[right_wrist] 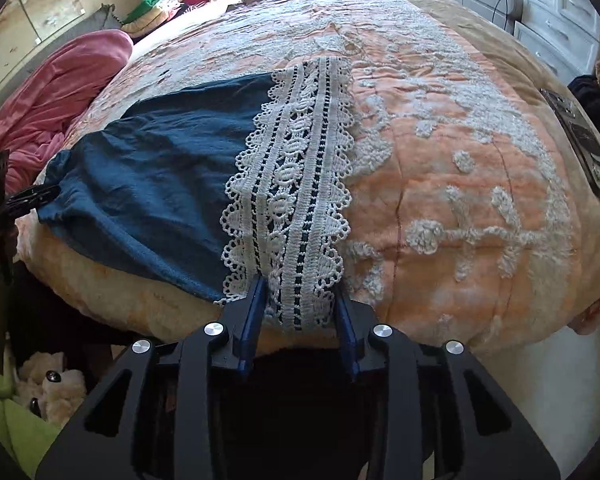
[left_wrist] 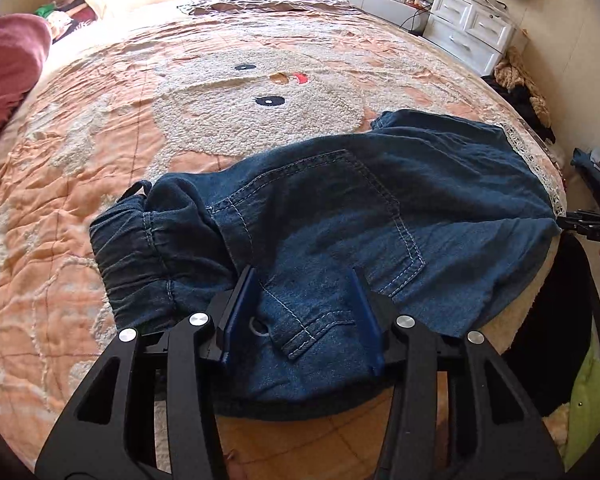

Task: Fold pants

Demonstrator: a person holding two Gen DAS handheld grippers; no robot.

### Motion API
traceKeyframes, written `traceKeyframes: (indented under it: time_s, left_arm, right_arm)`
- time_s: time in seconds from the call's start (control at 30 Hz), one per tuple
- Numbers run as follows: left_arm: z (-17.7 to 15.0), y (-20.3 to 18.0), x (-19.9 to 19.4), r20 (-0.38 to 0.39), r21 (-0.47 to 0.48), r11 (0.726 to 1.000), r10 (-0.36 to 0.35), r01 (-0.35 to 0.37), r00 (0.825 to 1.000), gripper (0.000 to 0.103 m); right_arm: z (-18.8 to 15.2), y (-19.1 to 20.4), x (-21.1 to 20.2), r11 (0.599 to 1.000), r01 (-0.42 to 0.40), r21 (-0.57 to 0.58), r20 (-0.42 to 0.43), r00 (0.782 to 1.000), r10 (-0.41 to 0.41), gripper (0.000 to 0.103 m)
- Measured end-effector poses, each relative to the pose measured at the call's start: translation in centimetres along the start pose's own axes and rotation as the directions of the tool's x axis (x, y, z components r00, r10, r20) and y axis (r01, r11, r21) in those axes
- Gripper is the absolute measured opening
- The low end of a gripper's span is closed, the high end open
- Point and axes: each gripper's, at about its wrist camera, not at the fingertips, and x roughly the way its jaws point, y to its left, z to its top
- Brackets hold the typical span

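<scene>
Blue denim pants (left_wrist: 340, 200) lie flat across the near edge of the bed, back pocket (left_wrist: 320, 208) up. The elastic waistband (left_wrist: 132, 256) is at the left and the white lace hem (left_wrist: 532, 160) at the right. My left gripper (left_wrist: 302, 276) is open and low over the seat of the pants, with denim lying between its blue pads. In the right wrist view, the pants (right_wrist: 152, 184) end in the lace hem (right_wrist: 296, 184). My right gripper (right_wrist: 300, 288) is open, its fingers straddling the hem's near end at the bed edge.
The bed carries an orange quilt (left_wrist: 100, 140) with a fluffy white animal pattern. A pink blanket (right_wrist: 60, 92) is heaped at the far left. White drawers (left_wrist: 468, 28) stand beyond the right side. A plush toy (right_wrist: 52, 384) lies below the bed edge, and a dark flat object (right_wrist: 584, 140) sits at the right.
</scene>
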Motion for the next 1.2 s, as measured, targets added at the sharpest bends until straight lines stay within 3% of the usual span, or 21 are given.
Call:
traceKeyframes:
  time_s: [0.07, 0.13, 0.2, 0.27, 0.37, 0.47, 0.5, 0.6, 0.73, 0.77, 0.8, 0.83, 0.97, 1.07, 1.2]
  left_arm:
    - [0.2, -0.2, -0.6, 0.002, 0.006, 1.0, 0.0, 0.0, 1.0, 0.04]
    - [0.5, -0.3, -2.1, 0.025, 0.008, 1.0, -0.015, 0.015, 1.0, 0.04]
    - [1.2, -0.5, -3.9, 0.083, 0.013, 1.0, -0.025, 0.024, 0.996, 0.046]
    - [2.2, -0.5, -5.1, 0.128, 0.012, 1.0, -0.021, 0.02, 0.992, 0.048]
    - [4.0, -0.7, -4.8, 0.143, 0.02, 1.0, -0.002, 0.0, 0.99, 0.048]
    - [5.5, -0.6, -3.0, 0.116, 0.04, 0.999, -0.006, 0.001, 0.993, 0.05]
    - [5.5, -0.6, -2.0, 0.09, 0.061, 0.997, 0.032, -0.038, 0.995, 0.05]
    - [4.3, -0.5, 0.2, 0.001, 0.101, 0.99, 0.094, -0.094, 0.996, 0.05]
    - [0.8, 0.1, 0.2, -0.028, 0.084, 0.995, 0.063, -0.061, 0.998, 0.05]
    - [0.1, 0.2, -0.1, -0.019, 0.075, 0.996, 0.051, -0.05, 0.998, 0.05]
    - [-0.3, 0.4, -0.4, -0.009, 0.059, 0.998, 0.039, -0.038, 0.999, 0.05]
    - [-0.6, 0.5, -0.6, -0.003, 0.047, 0.998, 0.031, -0.031, 1.0, 0.05]
    - [-0.9, 0.5, -1.1, 0.012, 0.033, 0.999, 0.021, -0.022, 1.0, 0.05]
    - [-1.0, 0.5, -1.1, 0.015, 0.028, 0.999, 0.017, -0.017, 1.0, 0.05]
    - [-0.9, 0.7, -0.9, 0.015, 0.022, 1.0, 0.011, -0.012, 1.0, 0.05]
  right_arm:
    - [0.7, -0.3, -1.9, 1.0, -0.001, 0.024, 0.043, 0.999, 0.0, 0.039]
    - [2.5, 0.4, -4.9, 1.0, -0.001, 0.002, 0.144, 0.99, 0.0, 0.041]
    - [5.4, 2.4, -6.7, 0.997, -0.06, -0.054, 0.231, 0.97, 0.071, 0.052]
    - [8.9, 6.2, -6.2, 0.977, -0.121, -0.174, 0.236, 0.958, 0.161, 0.058]
    - [13.9, 13.1, -2.2, 0.919, -0.167, -0.357, 0.161, 0.958, 0.237, 0.058]
    - [18.3, 18.1, 3.4, 0.876, -0.211, -0.433, 0.056, 0.964, 0.26, 0.057]
    - [19.5, 19.3, 5.3, 0.868, -0.211, -0.449, 0.026, 0.968, 0.249, 0.057]
    - [21.9, 21.0, 10.5, 0.861, -0.225, -0.457, -0.078, 0.974, 0.213, 0.057]
    - [22.2, 21.7, 15.2, 0.862, -0.275, -0.427, -0.219, 0.956, 0.196, 0.057]
    - [21.8, 22.1, 15.9, 0.86, -0.28, -0.427, -0.251, 0.95, 0.185, 0.038]
    - [21.4, 22.4, 16.5, 0.856, -0.287, -0.431, -0.281, 0.944, 0.175, 0.002]
    - [21.0, 22.7, 16.7, 0.852, -0.284, -0.44, -0.289, 0.943, 0.165, 0.001]
    - [21.1, 23.4, 15.4, 0.859, -0.157, -0.488, -0.138, 0.985, 0.102, 0.001]
    - [22.1, 23.0, 16.7, 0.884, -0.135, -0.447, -0.118, 0.989, 0.091, 0.001]
    - [21.3, 23.1, 18.9, 0.87, -0.097, -0.484, -0.11, 0.993, 0.049, 0.003]
